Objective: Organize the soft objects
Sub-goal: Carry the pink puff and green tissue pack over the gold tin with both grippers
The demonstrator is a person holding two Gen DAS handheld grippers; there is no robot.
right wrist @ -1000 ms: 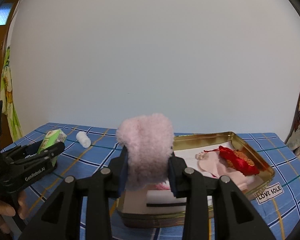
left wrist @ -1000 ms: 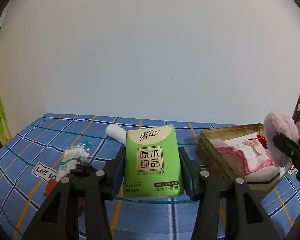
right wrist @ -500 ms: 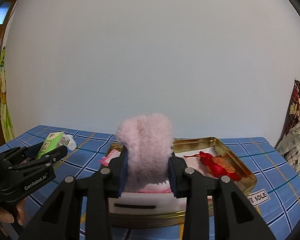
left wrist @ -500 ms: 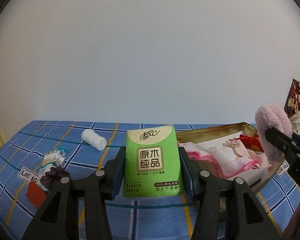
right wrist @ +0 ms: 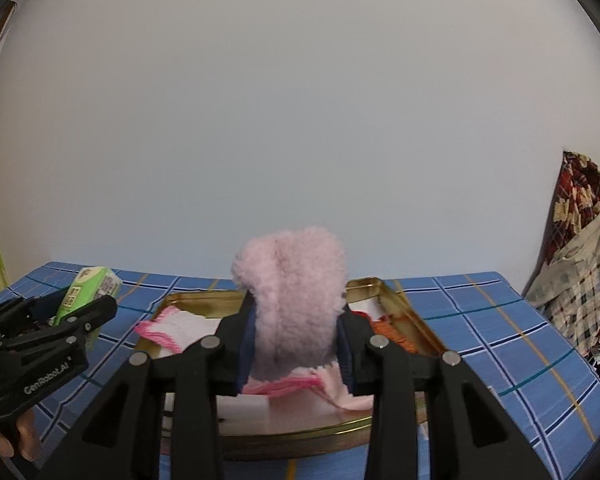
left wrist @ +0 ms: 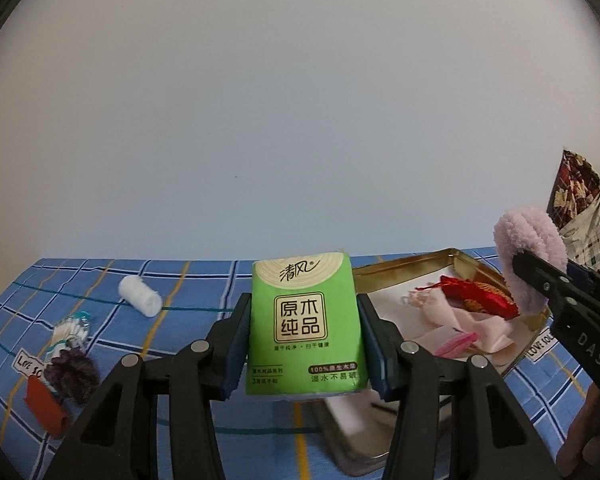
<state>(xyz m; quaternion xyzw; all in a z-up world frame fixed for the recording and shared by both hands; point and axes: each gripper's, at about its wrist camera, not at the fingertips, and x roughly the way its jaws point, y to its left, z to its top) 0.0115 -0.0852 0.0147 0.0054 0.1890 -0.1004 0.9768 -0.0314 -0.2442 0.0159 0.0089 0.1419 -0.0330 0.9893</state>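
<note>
My left gripper (left wrist: 303, 332) is shut on a green tissue pack (left wrist: 304, 320), held upright above the blue checked tablecloth, just left of the gold tin (left wrist: 456, 258). That pack (right wrist: 90, 292) and the left gripper (right wrist: 76, 316) also show at the left of the right wrist view. My right gripper (right wrist: 296, 336) is shut on a fluffy pink puff (right wrist: 294, 296), held over the gold tin (right wrist: 404, 312). The same puff (left wrist: 530, 256) appears at the right edge of the left wrist view. Inside the tin lie pink cloths (left wrist: 460, 328) and a red pouch (left wrist: 476, 300).
On the cloth to the left lie a white gauze roll (left wrist: 140, 301), a pack of cotton swabs (left wrist: 68, 334), a dark fuzzy item (left wrist: 70, 372) and a red piece (left wrist: 44, 404). Patterned fabric (right wrist: 580, 280) hangs past the table's right edge. A plain white wall stands behind.
Both grippers have moved to the right with their loads. The tin now sits further left and nearer in both views, and the puff is over the tin's middle.
</note>
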